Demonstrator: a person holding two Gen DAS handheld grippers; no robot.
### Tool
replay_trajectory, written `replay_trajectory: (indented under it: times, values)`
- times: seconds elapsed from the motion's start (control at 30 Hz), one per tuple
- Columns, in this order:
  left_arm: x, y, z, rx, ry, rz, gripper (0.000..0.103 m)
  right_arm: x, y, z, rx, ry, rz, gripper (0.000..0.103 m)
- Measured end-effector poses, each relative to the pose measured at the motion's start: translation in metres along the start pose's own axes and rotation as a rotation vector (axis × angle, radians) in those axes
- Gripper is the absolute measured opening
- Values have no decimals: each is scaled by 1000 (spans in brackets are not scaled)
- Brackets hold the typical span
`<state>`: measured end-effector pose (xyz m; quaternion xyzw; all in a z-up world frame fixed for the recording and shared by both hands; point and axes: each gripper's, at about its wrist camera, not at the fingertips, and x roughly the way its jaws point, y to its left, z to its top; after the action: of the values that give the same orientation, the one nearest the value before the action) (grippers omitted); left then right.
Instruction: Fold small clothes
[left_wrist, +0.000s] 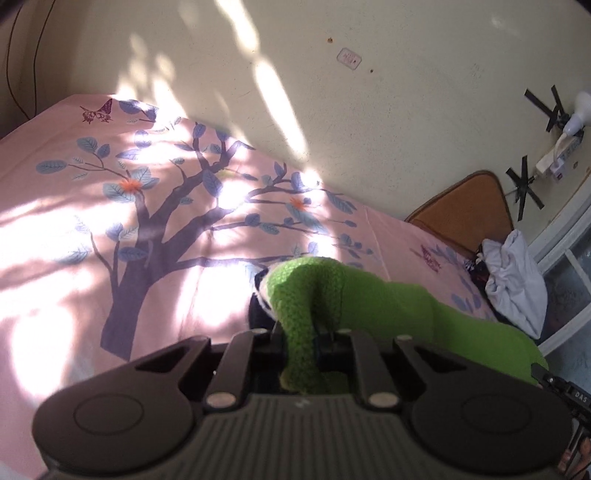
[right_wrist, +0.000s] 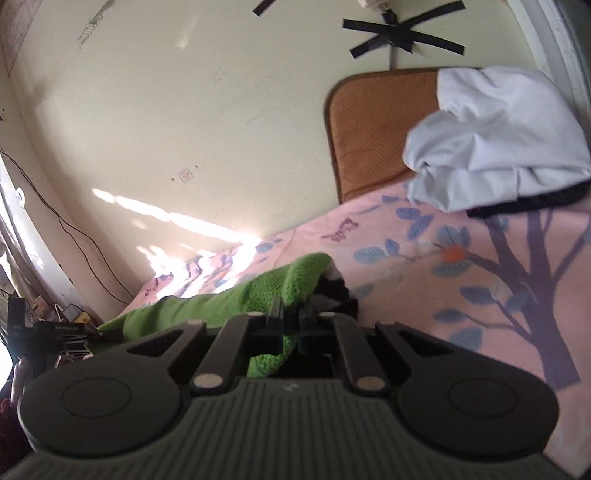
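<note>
Both tongs, left (left_wrist: 301, 341) and right (right_wrist: 290, 326), clamp the green knit garment (left_wrist: 369, 295), stretching it above the pink bed sheet (left_wrist: 74, 229), likely to lay it flat for folding.

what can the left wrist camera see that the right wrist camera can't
Only the left wrist view shows the butterfly print and white lamp. Only the right wrist view shows the dark cable along the wall. Both show the green knit, clamped by each hand-held gripper, left and right, plus the pink sheet, orange cushion and white cloth.
</note>
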<state>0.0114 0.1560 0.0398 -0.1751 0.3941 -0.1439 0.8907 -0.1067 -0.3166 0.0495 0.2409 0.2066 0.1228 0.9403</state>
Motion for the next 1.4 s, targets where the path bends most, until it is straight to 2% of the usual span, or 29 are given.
replay_trajectory:
  times: [0.07,0.1,0.2,0.27,0.3,0.37,0.43,0.5,0.57,0.63,0.7,0.73,0.83,0.87,0.9,0.93,0.97,1.03,1.2,1.23,1.3,1.37,1.4]
  values:
    - [18,0,-8,24,40,69,14,12,-12,-18,37,67,-59,10]
    - [25,-1,-11,34,36,96,20,20,-17,-28,43,95,-102,12]
    - [30,-6,-15,76,-11,155,30,27,-14,-34,4,55,-149,25]
    - [21,-6,-14,61,-26,136,30,20,-7,-28,-37,6,-185,40]
    - [15,-5,-14,57,-37,122,33,15,-4,-24,-49,-23,-187,40]
    - [-3,-2,-16,42,-78,112,43,-2,1,-20,-74,-98,-150,40]
    - [-19,1,-16,30,-109,120,45,-16,17,-18,-153,-122,-24,40]
    - [-33,3,-15,9,-139,118,45,-12,41,-21,-249,-22,136,40]
    - [-43,1,-11,-15,-172,83,45,5,60,-32,-325,108,225,37]
    - [-42,-10,-8,3,-175,32,45,30,75,-46,-418,209,203,37]
    - [-31,-28,-8,49,-155,16,45,57,74,-52,-424,277,138,38]
    - [-24,-35,-9,73,-142,9,45,66,70,-51,-385,290,117,39]
    - [6,-56,-12,142,-89,-8,45,79,56,-38,-213,279,145,53]
    - [15,-60,-11,145,-75,-18,45,83,54,-37,-172,282,151,53]
    - [26,-63,-12,147,-59,-28,45,86,54,-37,-145,280,149,52]
    - [34,-66,-12,148,-50,-21,45,90,55,-38,-138,279,137,40]
    - [41,-68,-12,156,-44,1,44,91,58,-39,-145,272,108,10]
    - [52,-70,-15,173,-21,43,43,88,64,-40,-156,294,102,11]
    - [49,-78,-23,257,-27,81,44,30,85,-45,-244,287,276,11]
    - [50,-78,-24,261,-28,81,44,22,87,-48,-270,296,283,11]
    - [50,-81,-26,277,-26,96,45,21,86,-59,-309,355,218,11]
    - [45,-83,-28,286,-17,96,45,25,79,-66,-341,378,93,15]
    - [40,-83,-29,284,-13,79,46,23,74,-65,-326,375,88,15]
